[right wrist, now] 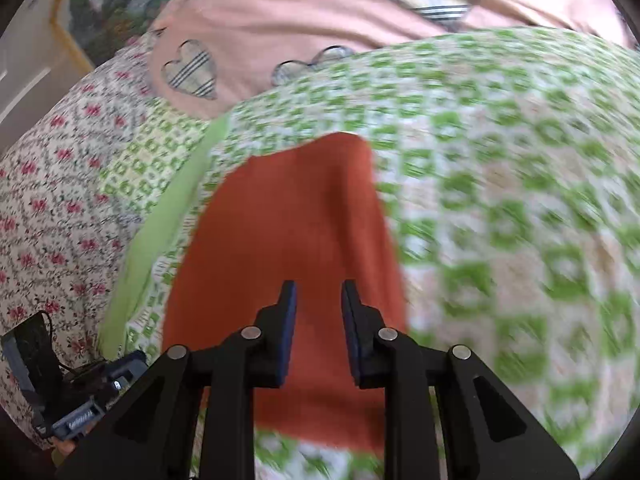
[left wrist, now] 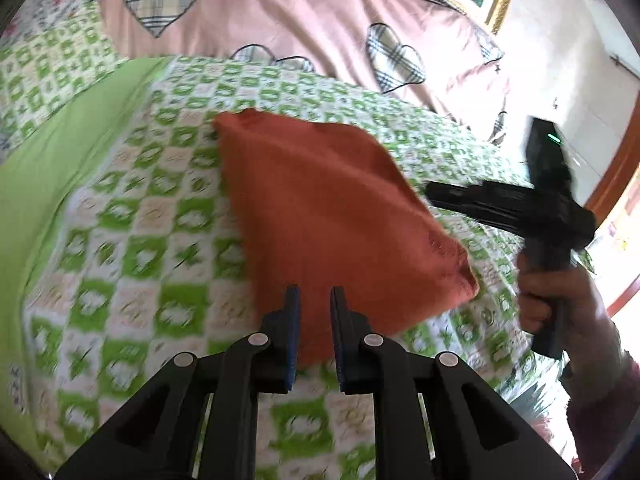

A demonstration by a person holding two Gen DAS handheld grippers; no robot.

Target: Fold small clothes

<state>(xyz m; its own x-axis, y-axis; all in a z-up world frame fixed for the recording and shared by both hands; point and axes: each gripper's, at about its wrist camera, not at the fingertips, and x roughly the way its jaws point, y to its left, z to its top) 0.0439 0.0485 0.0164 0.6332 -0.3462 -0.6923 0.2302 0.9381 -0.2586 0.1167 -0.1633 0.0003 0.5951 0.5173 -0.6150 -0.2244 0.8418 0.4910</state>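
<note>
1. Hovering over the orange cloth (left wrist: 320, 216): left gripper (left wrist: 315, 300) has its jaws apart with nothing between them, tips above the cloth's near edge at 6 o'clock.
2. Right gripper (right wrist: 319, 296) likewise released and empty, also above the cloth (right wrist: 296, 240).
3. Cloth lies flat as a neat rectangle on the green checked bedspread (left wrist: 152, 240), so it looks already folded at least once.
4. In the left view the right gripper sits at 3 o'clock, off the cloth edge, held by the right hand (left wrist: 560, 300).
5. Pink heart quilt (left wrist: 280, 8) bunched at 12 o'clock, clear of the work area.
6. Motion blur in both views; exact height above the fabric unclear.
</note>
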